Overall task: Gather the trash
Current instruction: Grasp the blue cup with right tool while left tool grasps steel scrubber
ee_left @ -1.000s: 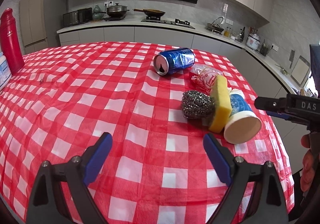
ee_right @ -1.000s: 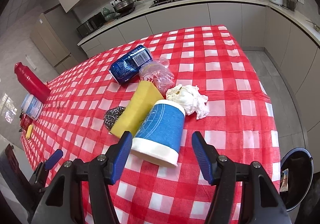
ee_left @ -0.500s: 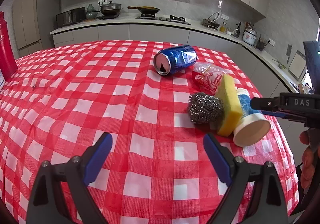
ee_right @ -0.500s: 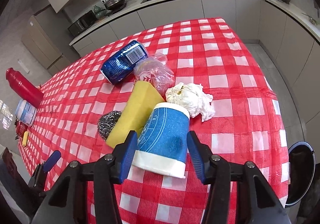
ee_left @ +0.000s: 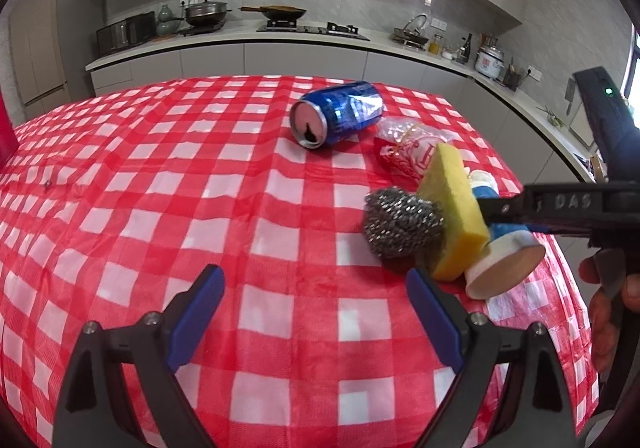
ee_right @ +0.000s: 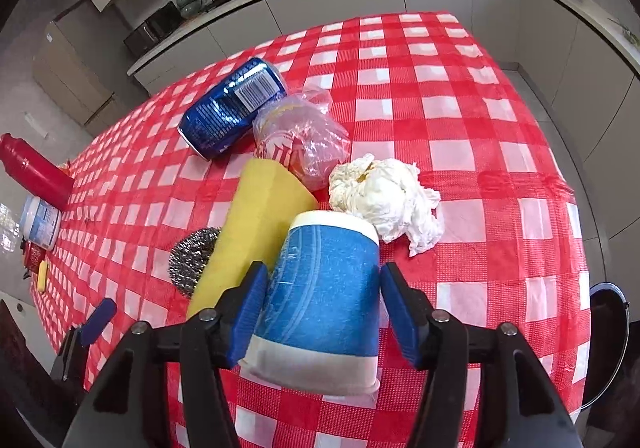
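The right gripper (ee_right: 320,312) straddles the blue paper cup (ee_right: 324,288), which lies on its side with its pale base toward the camera. The left pad touches the cup's wall while a narrow gap shows at the right pad, so the jaws, which have just been opening after a brief squeeze, bracket the cup without clamping it. That placement suggests a grasp being lined up across the cup's width, the only direction in which a toppled cup offers two opposed walls.

The cup leans against a yellow sponge (ee_right: 256,232), which in turn rests on a steel scourer (ee_right: 192,264), so closing on the cup may drag the sponge along. Just beyond the cup's mouth lies a crumpled white tissue (ee_right: 384,200), then a clear plastic bag (ee_right: 300,140) and, touching it, a blue drink can (ee_right: 232,108) on its side.

The left gripper (ee_left: 316,312) hovers spread and empty over bare checked tablecloth (ee_left: 160,176), near the scourer, probably waiting its turn.

The pile sits near the table's right edge, where the cloth drops away. A dark bin (ee_right: 608,332) stands just off that edge, so the cup's way out looks short and unobstructed. Farther left, the table is open up to a red bottle (ee_right: 32,172).
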Motion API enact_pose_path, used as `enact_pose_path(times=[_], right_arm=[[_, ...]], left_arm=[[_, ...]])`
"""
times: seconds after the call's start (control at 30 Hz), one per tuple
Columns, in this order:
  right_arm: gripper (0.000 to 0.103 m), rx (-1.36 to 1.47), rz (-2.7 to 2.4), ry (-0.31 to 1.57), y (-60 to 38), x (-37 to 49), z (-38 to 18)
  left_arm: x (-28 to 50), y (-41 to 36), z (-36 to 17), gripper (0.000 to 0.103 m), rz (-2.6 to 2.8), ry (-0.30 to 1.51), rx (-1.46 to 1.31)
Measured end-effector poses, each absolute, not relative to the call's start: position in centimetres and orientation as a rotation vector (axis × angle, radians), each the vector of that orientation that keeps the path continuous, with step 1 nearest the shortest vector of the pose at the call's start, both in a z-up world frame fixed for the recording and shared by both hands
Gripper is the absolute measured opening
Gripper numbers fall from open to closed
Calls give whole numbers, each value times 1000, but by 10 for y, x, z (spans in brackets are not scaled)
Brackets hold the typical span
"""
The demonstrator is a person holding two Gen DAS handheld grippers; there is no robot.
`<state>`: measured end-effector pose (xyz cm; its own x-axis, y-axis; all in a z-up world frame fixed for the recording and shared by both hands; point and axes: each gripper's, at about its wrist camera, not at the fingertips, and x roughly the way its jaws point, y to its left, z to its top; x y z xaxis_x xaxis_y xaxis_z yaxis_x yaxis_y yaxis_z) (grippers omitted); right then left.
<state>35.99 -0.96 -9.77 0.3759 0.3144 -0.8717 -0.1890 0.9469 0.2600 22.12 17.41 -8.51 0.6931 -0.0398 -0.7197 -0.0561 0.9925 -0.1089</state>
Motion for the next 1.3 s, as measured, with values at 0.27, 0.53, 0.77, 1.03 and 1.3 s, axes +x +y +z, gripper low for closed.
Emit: enact_pose_path(times=[0.27, 0.53, 0.77, 1.03, 1.3], right_arm=[[61, 138, 335, 1088, -17, 351, -93], [61, 181, 325, 1054, -45, 352, -75], [61, 214, 304, 1052, -66, 352, -78], [61, 216, 284, 1038, -84, 347, -76], [61, 229, 307, 1014, -86, 343, -69]], left_arm=[[237, 161, -87, 93, -24, 812, -104], [253, 146, -96, 93, -44, 832, -77], [273, 134, -101, 93, -86, 865, -72], [292, 133, -105, 57, -162, 888, -149], [268, 141, -91, 54, -127, 827, -152]])
